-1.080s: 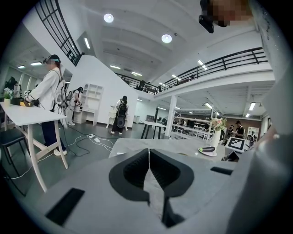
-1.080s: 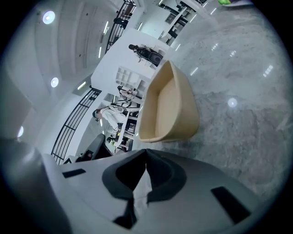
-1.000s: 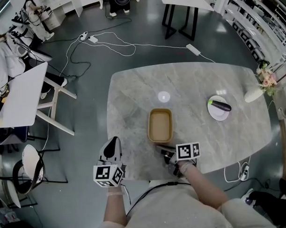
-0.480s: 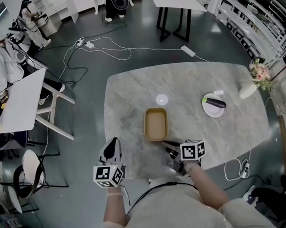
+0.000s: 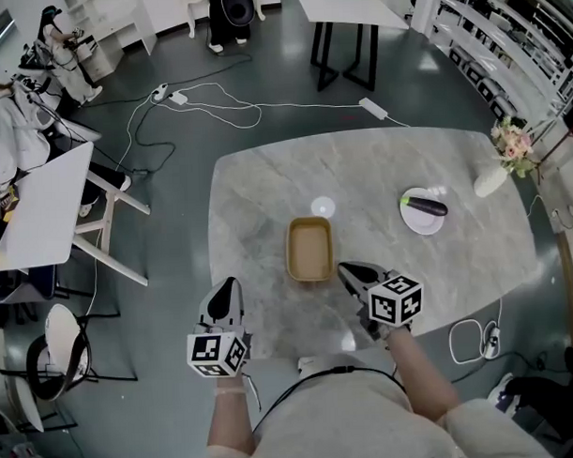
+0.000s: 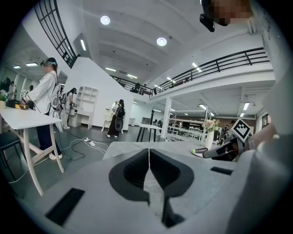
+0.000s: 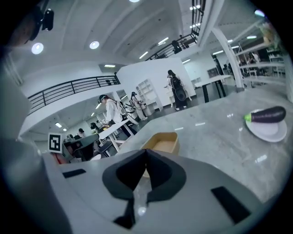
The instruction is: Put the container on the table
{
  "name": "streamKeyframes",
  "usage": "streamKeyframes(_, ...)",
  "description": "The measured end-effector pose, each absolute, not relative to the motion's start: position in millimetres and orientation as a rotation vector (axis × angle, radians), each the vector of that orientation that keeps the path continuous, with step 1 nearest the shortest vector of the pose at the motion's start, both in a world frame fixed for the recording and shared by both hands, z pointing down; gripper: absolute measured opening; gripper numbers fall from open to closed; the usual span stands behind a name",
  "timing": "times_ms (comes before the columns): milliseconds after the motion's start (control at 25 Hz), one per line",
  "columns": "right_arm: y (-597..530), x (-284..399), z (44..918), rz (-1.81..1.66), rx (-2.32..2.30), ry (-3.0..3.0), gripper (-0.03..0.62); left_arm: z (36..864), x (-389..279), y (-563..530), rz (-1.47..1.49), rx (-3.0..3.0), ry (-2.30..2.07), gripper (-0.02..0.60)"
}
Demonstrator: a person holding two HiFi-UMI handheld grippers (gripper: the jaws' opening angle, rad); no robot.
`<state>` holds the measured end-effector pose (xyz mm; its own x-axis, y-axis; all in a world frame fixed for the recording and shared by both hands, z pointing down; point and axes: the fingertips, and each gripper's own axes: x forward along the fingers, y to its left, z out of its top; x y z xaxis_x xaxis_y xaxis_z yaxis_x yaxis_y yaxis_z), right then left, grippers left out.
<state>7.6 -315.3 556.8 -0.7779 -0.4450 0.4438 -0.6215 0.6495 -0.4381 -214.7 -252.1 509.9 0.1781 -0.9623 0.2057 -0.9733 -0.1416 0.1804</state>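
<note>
A tan rectangular container [image 5: 309,248] [image 7: 161,142] rests empty on the grey marble table [image 5: 397,172], near its middle. My right gripper [image 5: 349,269] is shut on nothing and hangs just right of the container's near end, apart from it. In the right gripper view its jaws [image 7: 145,153] meet with the container just beyond them. My left gripper [image 5: 229,289] is shut and empty, off the table's near left edge. In the left gripper view its closed jaws [image 6: 149,155] point across the tabletop [image 6: 137,147] toward the right gripper [image 6: 224,149].
A white plate [image 5: 423,214] [image 7: 270,130] with a dark eggplant [image 5: 425,205] [image 7: 267,114] sits at the table's right. A white vase with flowers [image 5: 498,169] stands at the far right edge. Cables [image 5: 216,99] lie on the floor, and a white side table [image 5: 41,194] stands left.
My right gripper let go of the container's near end, rose and rolled over, and now hangs to the container's right. The container stays on the table. The left gripper has barely moved.
</note>
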Motion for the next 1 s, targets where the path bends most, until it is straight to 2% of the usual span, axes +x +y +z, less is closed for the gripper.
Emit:
streamKeyframes(480,-331,20,495,0.386,1.021,-2.700,0.006,489,-217,-253,0.024,2.220,-1.882,0.011)
streamKeyframes(1000,-331,27,460,0.198,1.092,-2.782,0.006,473,-219,-257,-0.004,2.246,-1.913,0.011)
